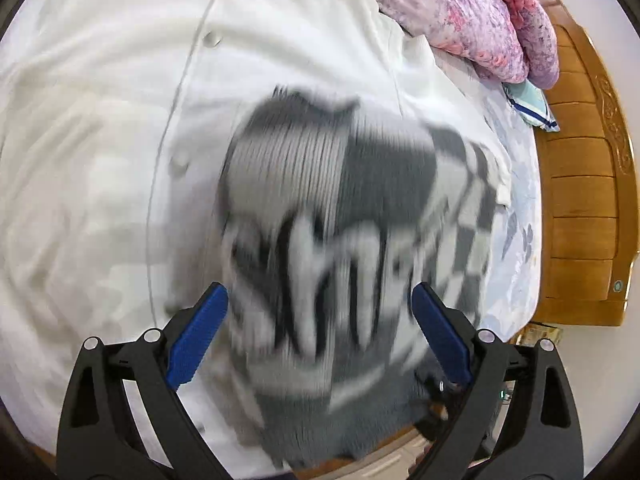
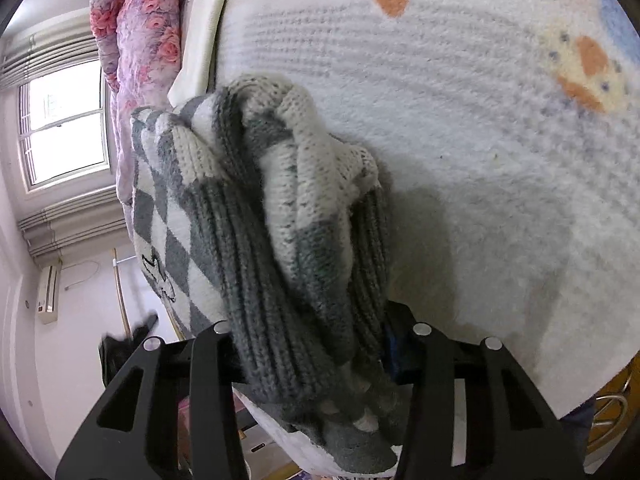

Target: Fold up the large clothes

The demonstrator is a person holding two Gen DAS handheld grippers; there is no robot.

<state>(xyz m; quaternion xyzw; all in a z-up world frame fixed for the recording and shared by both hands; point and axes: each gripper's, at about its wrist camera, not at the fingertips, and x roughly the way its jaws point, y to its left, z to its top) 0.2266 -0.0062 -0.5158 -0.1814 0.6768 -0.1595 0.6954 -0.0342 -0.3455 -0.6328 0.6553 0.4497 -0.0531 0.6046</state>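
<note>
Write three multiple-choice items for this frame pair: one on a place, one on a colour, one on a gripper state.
1. Where does the floral quilt lie?
A. under the sweater
B. bunched at the bed's far end by the wooden bed frame
C. on the floor

2. What colours is the knit sweater?
A. grey and white
B. red and black
C. plain blue

3. How does the left gripper stand?
A. shut on the sweater
B. shut on the quilt
C. open, nothing between its pads

Answers: 1 B, it is piled beside the frame; 2 A, grey ribbing and grey-white checks; 3 C, blue pads stand wide apart above the cloth.
</note>
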